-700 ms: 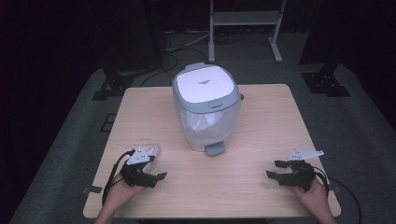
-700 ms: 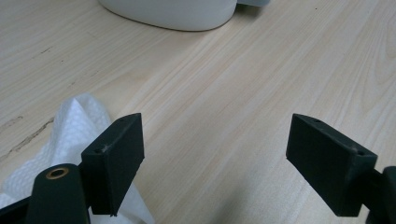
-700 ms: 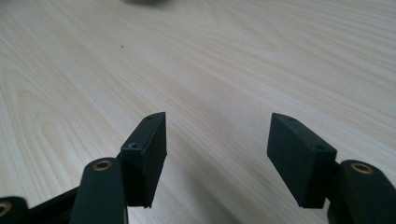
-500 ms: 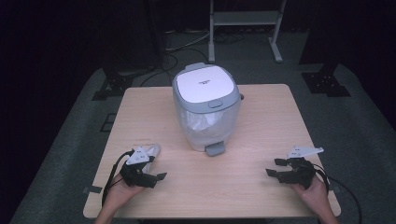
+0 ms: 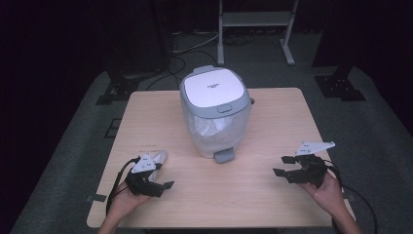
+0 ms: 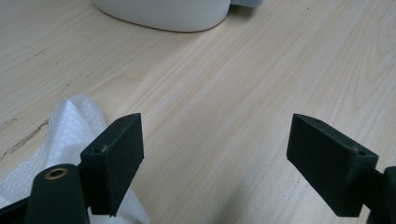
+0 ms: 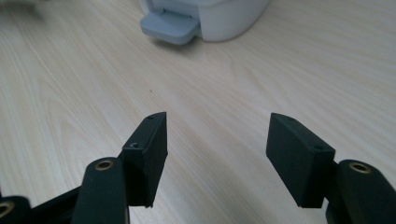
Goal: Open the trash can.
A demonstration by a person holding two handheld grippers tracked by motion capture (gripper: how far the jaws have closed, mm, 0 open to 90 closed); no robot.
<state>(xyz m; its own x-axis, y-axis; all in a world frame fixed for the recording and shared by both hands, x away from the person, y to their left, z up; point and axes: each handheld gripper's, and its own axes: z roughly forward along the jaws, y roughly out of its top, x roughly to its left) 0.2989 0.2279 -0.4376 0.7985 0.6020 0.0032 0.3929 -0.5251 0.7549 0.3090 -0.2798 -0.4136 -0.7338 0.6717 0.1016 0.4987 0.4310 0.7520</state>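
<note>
Both my grippers, left [image 5: 163, 178] and right [image 5: 285, 165], gape empty; tissue [image 6: 70, 135] lies just left of my left one, bin [image 5: 214, 112] beyond.

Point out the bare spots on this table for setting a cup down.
Free: the front centre between the left tongs and right tongs, before the pedal bin; also both back corners of the table beside the bin. Crowded: front left, where a tissue lies by the left tongs.
</note>
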